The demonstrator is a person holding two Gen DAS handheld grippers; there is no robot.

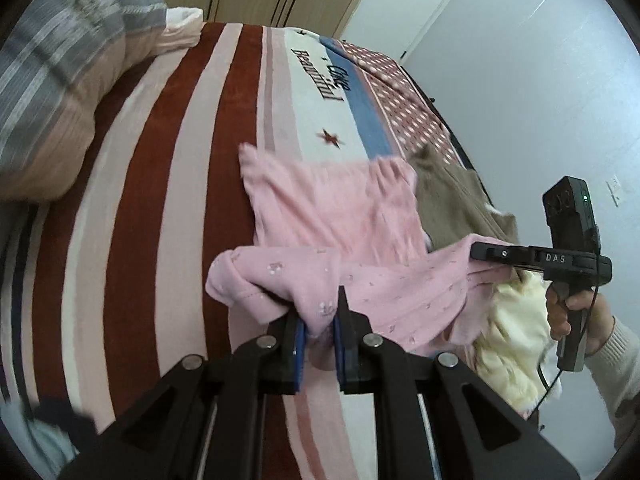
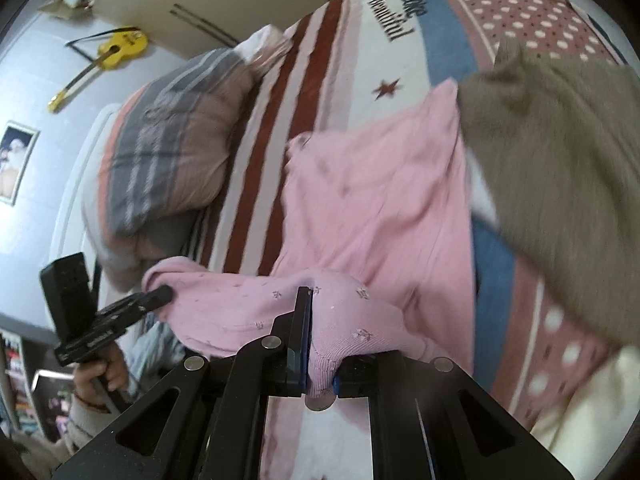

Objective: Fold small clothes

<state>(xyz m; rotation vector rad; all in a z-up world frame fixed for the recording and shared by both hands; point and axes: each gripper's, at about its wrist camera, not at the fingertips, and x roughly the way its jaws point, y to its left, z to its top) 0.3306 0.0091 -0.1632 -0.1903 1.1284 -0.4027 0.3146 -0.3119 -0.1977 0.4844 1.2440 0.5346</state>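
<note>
A bed covered by a striped blanket (image 1: 168, 184) in dark red, cream and pink fills both views; it serves as the folding surface. At its head sits a grey-and-pink pillow (image 2: 176, 136), well clear of the work.

On the blanket lies a plain pink garment (image 1: 340, 204), spread fairly flat, with a brown garment (image 2: 560, 128) overlapping its far edge and a pale yellow garment (image 1: 516, 328) bunched near the bed's edge — apparently a pile waiting its turn.

Above these hangs the piece being handled: a small pink flower-print garment (image 1: 392, 284), lifted off the bed and stretched between the two tools. The left gripper (image 1: 318, 320) is clenched on one end of it, cloth bunched between its blue pads. The right gripper (image 2: 316, 344) is clamped on the other end, fabric draped over one finger. Holding both ends apart likely lets the cloth hang straight so it can be laid out flat before folding.

A hand (image 1: 576, 312) in a cream sleeve grips the right tool's handle.
</note>
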